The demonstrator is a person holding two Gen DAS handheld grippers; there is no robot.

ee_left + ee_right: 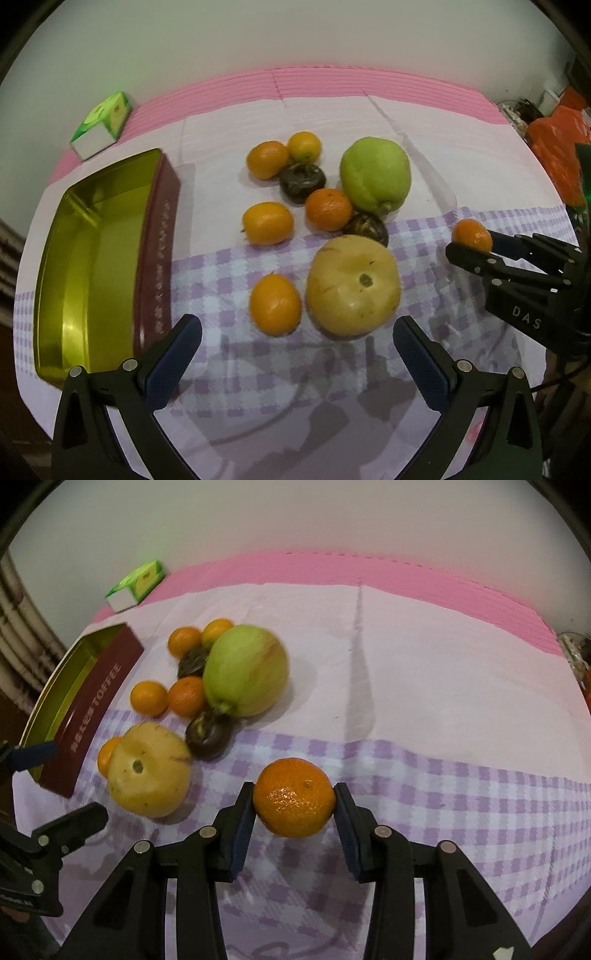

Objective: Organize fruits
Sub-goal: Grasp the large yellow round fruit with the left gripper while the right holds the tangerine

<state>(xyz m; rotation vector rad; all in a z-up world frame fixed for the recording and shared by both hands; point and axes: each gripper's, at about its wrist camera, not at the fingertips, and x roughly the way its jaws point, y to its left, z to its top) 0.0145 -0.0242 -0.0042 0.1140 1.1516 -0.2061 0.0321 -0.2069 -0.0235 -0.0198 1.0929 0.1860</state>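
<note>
The right gripper [294, 799] jaws clamp one orange [294, 797]; the left gripper [297, 341] jaws stand apart, empty. Ahead, the tin [94, 258] holds nothing, the other fruit [352, 286] unsorted.

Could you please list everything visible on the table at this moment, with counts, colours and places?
Small orange citrus fruits: five loose, clustered mid-cloth; a sixth orange citrus is clamped.
Large green fruit: one, behind the cluster.
Large yellow round fruit: one, front.
Dark wrinkled fruits: two, among the citrus.
Gold-lined maroon tin: one, empty, left.
Green-and-white carton: one, far left.
Lilac checked cloth: one, beneath everything.
Left gripper: jaws open, empty.
Right gripper: jaws shut on the citrus.
</note>
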